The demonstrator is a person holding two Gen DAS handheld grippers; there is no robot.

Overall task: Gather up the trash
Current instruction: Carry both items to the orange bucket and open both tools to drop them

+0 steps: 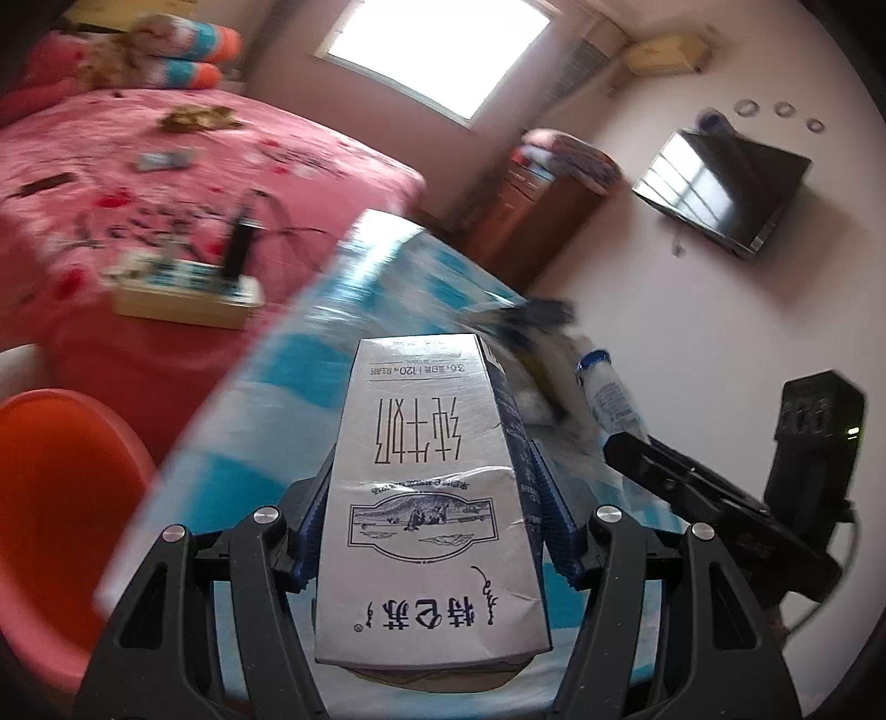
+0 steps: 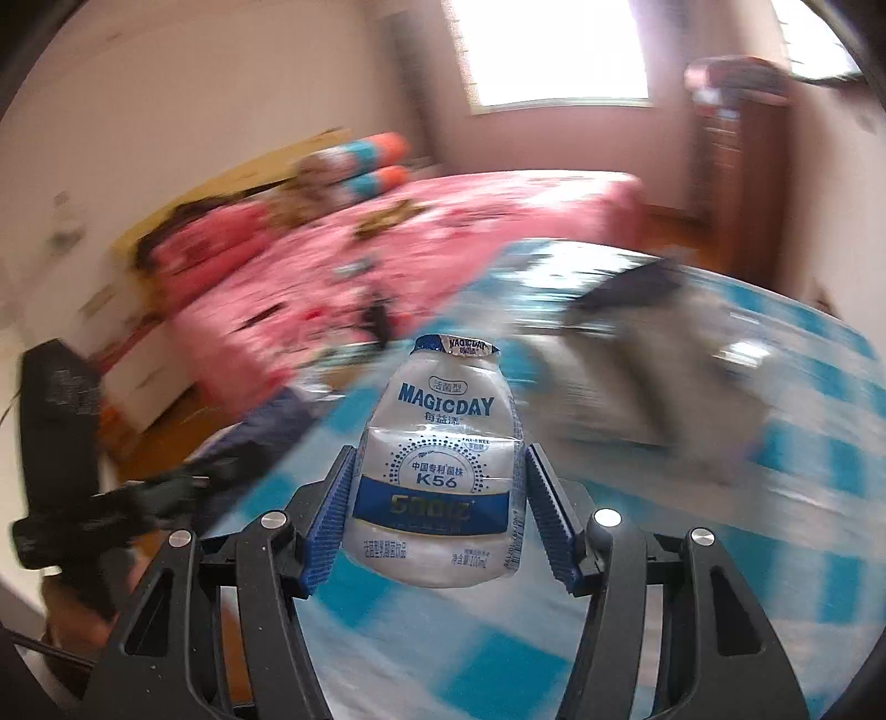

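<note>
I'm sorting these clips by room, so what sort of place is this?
Most likely a home bedroom: a bed under a pink floral cover, rolled striped bolsters at its head, and a flat black television on the wall. The blue-and-white checked tablecloth suggests a small table beside the bed.

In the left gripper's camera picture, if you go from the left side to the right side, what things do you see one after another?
Orange chair → wooden box on the pink bed → milk carton in the left gripper → small white bottle held by the right gripper → black TV on the wall.
</note>
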